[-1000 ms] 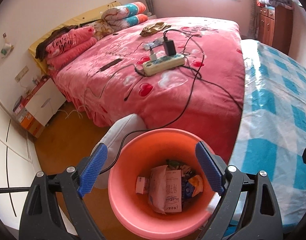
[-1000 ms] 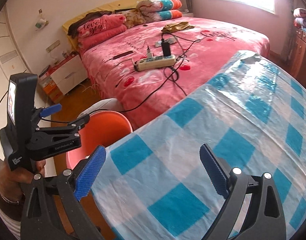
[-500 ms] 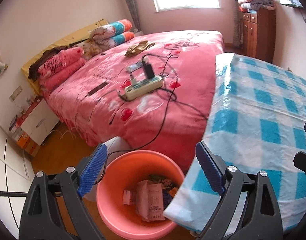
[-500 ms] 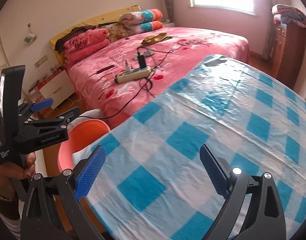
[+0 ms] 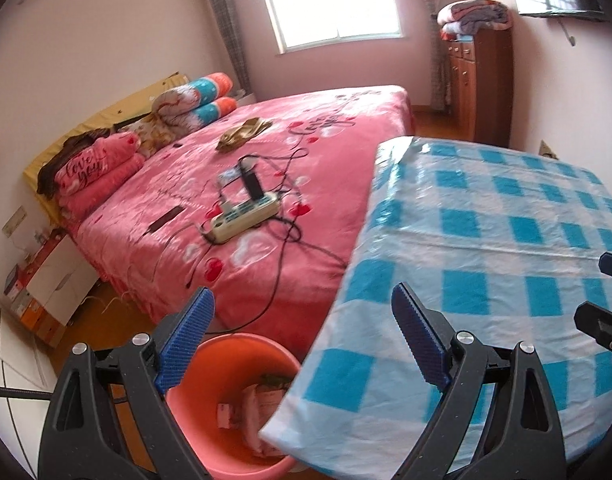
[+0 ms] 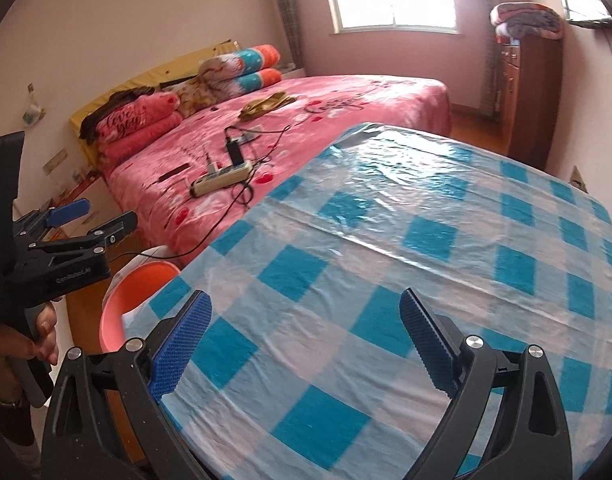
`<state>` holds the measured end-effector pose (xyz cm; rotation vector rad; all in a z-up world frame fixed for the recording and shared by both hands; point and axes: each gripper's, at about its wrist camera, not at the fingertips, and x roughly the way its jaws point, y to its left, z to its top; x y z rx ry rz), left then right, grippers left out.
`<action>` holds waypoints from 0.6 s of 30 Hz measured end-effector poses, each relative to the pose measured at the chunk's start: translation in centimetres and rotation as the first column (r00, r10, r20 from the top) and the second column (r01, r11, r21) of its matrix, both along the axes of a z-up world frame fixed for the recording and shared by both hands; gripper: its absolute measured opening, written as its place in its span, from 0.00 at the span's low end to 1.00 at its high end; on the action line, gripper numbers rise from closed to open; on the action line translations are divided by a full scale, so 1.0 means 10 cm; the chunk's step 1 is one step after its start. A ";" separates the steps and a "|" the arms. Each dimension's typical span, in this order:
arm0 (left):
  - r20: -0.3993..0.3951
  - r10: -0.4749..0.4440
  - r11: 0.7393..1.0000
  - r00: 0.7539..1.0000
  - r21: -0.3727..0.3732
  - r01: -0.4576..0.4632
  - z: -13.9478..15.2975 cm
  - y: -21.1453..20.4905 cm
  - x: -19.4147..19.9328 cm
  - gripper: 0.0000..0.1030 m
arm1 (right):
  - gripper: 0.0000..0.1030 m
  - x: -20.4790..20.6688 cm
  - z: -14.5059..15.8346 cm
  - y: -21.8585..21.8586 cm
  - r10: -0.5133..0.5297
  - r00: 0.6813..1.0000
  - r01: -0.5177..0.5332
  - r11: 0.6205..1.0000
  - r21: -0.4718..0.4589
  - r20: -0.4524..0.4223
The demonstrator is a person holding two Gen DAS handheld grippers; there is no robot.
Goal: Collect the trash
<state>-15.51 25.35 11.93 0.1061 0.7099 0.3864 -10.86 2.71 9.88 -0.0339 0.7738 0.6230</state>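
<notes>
The left gripper (image 5: 301,340) stands with its jaws spread wide and nothing between the blue pads; it hangs above the near corner of the table and the orange-pink bucket (image 5: 209,420). The right gripper (image 6: 306,344) is likewise wide open and empty, held over the table (image 6: 426,260), which carries a blue-and-white checked plastic cloth with a glossy, wrinkled surface. The bucket sits on the wooden floor in the gap between the table corner and the bed (image 5: 265,184); the table edge overlaps part of its mouth in the left wrist view. Inside it lies the collected trash (image 5: 251,408): crumpled paper packets and wrappers, with a small white piece beside them; finer detail is blurred. In the right wrist view only the bucket's rim shows, at the table's left edge, and the left gripper appears at the far left, held by a hand (image 6: 21,344) around its grip. On the pink bedspread rests a white power strip (image 5: 243,218) with a black charger plugged in and black cables trailing off the bed edge toward the bucket. Folded pink blankets (image 5: 93,172) lie at the head of the bed. A brown cabinet (image 5: 482,84) stands against the far wall with folded bedding on top.
</notes>
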 end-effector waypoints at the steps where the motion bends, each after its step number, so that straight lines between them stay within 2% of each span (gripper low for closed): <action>1: 0.006 -0.014 1.000 1.000 0.001 0.014 0.02 -0.06 0.01 0.88 | 0.92 -0.01 0.01 -0.04 -0.008 1.000 0.008 1.000 -0.001 0.004; 9: 0.046 -0.108 0.994 0.993 0.003 0.108 0.15 -0.48 0.07 0.88 | 0.92 -0.07 0.04 -0.48 -0.113 0.993 0.113 0.994 0.001 0.037; 18: 0.074 -0.215 0.977 0.974 0.011 0.214 0.24 -0.96 0.11 0.88 | 0.92 -0.15 0.07 -0.97 -0.230 0.972 0.229 0.973 0.015 0.056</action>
